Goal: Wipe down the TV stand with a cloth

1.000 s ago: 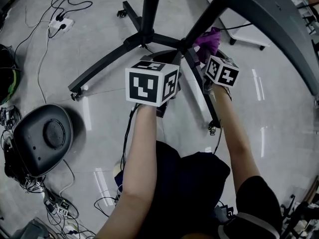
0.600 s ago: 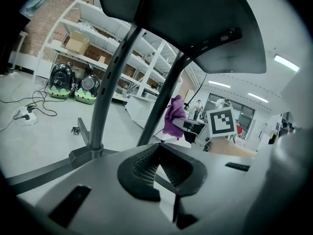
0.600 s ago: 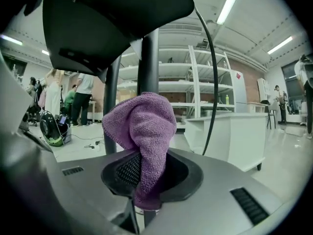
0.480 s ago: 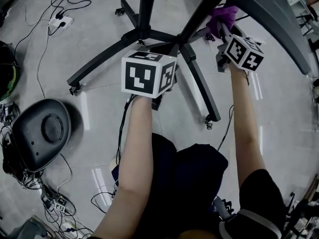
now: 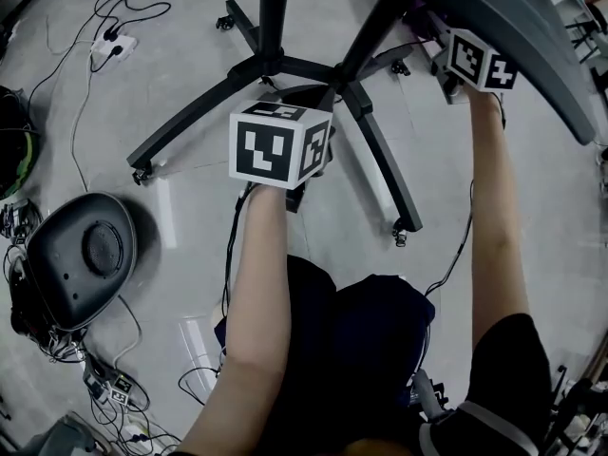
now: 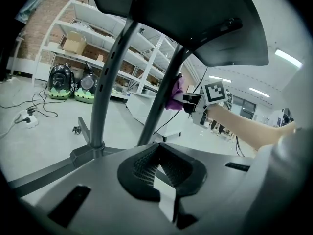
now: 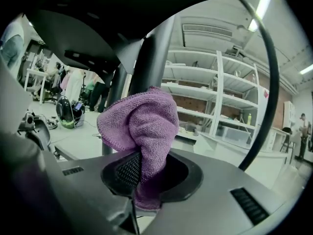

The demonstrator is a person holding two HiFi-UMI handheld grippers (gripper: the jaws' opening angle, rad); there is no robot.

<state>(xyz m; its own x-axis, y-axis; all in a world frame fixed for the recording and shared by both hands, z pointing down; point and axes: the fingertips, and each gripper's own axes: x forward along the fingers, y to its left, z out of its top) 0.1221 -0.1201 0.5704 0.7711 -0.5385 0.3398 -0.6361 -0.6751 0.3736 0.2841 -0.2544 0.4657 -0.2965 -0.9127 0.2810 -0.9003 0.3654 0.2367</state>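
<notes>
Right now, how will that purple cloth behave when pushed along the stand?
Probably floppy: the cloth bunches in folds above the right tongs. Likely light, since one pinch holds it up. Its nubby weave should drag, not slide.

bright overhead strip lights | fisheye edge warp | sharp

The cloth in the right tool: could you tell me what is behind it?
The stand's dark post rises behind the cloth; shelving stands farther back. Whether they touch is covered.
</notes>
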